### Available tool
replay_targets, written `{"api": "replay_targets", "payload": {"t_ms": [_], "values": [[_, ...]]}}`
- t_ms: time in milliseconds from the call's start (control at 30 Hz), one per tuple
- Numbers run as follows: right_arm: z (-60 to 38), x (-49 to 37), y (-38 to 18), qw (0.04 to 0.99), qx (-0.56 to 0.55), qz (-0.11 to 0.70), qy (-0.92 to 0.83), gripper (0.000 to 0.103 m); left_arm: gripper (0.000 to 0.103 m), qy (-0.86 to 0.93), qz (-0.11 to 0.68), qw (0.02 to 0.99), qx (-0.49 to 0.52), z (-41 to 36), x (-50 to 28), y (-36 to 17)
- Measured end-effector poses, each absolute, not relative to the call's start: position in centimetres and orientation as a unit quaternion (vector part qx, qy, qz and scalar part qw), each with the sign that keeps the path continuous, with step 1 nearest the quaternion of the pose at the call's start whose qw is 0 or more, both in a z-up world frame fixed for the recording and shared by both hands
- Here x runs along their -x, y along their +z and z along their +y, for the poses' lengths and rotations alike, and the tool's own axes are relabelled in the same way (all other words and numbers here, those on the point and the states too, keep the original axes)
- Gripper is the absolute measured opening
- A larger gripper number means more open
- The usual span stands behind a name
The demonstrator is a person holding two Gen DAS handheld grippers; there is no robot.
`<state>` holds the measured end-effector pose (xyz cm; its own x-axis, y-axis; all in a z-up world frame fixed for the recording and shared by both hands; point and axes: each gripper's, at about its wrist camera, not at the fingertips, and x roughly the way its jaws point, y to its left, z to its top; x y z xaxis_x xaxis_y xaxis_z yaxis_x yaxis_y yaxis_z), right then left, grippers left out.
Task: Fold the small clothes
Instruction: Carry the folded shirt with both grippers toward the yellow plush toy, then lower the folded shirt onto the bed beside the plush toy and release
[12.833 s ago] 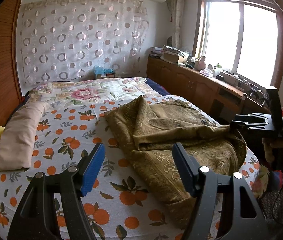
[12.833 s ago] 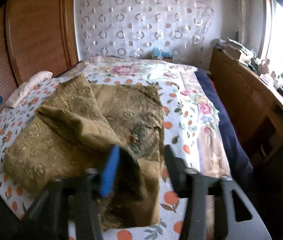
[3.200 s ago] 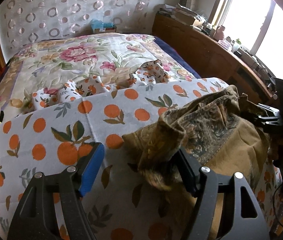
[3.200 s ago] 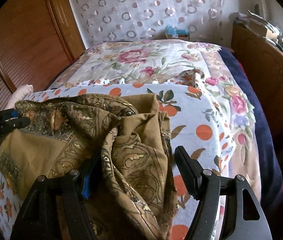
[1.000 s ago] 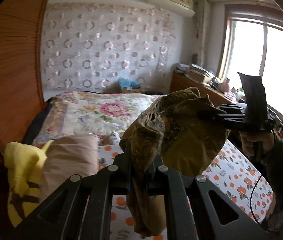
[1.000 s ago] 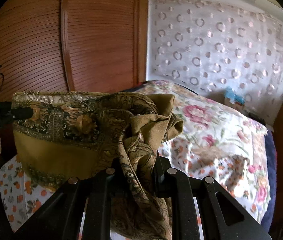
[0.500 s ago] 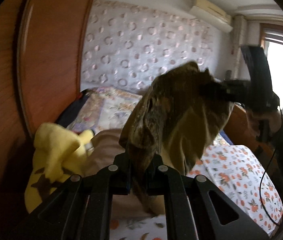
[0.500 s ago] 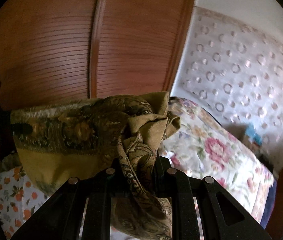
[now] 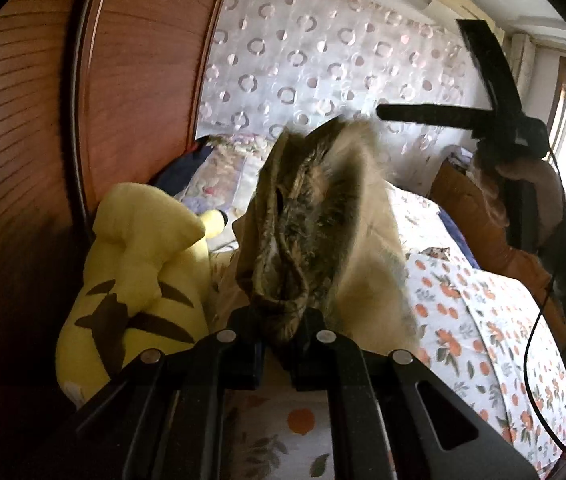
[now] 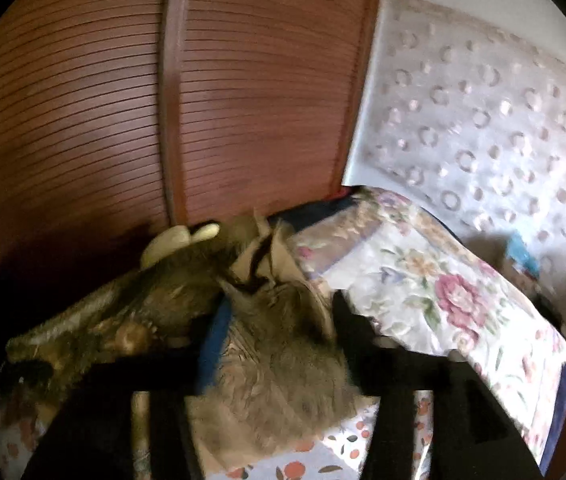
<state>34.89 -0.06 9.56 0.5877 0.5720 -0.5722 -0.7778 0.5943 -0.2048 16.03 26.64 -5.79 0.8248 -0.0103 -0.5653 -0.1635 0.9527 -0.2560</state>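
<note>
The olive-brown patterned cloth (image 9: 315, 220) hangs bunched from my left gripper (image 9: 281, 340), which is shut on its lower fold. Its upper end stands blurred and loose, just left of the right gripper (image 9: 381, 113), which a hand (image 9: 523, 184) holds up. In the right wrist view my right gripper (image 10: 279, 328) has its jaws opening. The cloth (image 10: 283, 368) sags blurred between the blue pad (image 10: 213, 332) and the other finger (image 10: 347, 320), neither pressing on it. The rest of the cloth trails off to the left.
A yellow plush toy (image 9: 135, 264) lies against the brown slatted wooden panel (image 9: 43, 120) at the head of the bed. The orange-print sheet (image 9: 483, 320) covers the near bed and a floral quilt (image 10: 423, 280) the far part. A circle-patterned curtain (image 9: 323, 60) hangs behind.
Both grippers have swung the cloth toward the wooden panel and the plush toy. The right gripper's jaws have parted and the cloth has slumped between them. The left gripper has sunk, still clamped.
</note>
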Motion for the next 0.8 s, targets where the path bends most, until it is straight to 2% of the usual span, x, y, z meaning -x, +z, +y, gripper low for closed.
{"api": "replay_targets", "payload": {"t_ms": [100,533,633,800], "values": [[-1.1,-35.2,8.8,0.875,0.214,0.225,0.371,0.066,0.008,0.048,0.300,0.941,0.147,27.1,-16.1,-6.4],[-3.1,-34.5,0.9,0.826,0.199,0.308,0.428,0.065,0.008,0.061,0.317,0.936,0.137,27.2,-15.5,-7.7],[-3.2,-33.2,1.0,0.821,0.193,0.299,0.447,0.057,0.008,0.063,0.317,0.937,0.130,27.1,-15.5,-7.6],[-4.8,-31.1,0.6,0.807,0.177,0.299,0.478,0.056,0.008,0.066,0.317,0.938,0.123,27.0,-15.3,-7.5]]}}
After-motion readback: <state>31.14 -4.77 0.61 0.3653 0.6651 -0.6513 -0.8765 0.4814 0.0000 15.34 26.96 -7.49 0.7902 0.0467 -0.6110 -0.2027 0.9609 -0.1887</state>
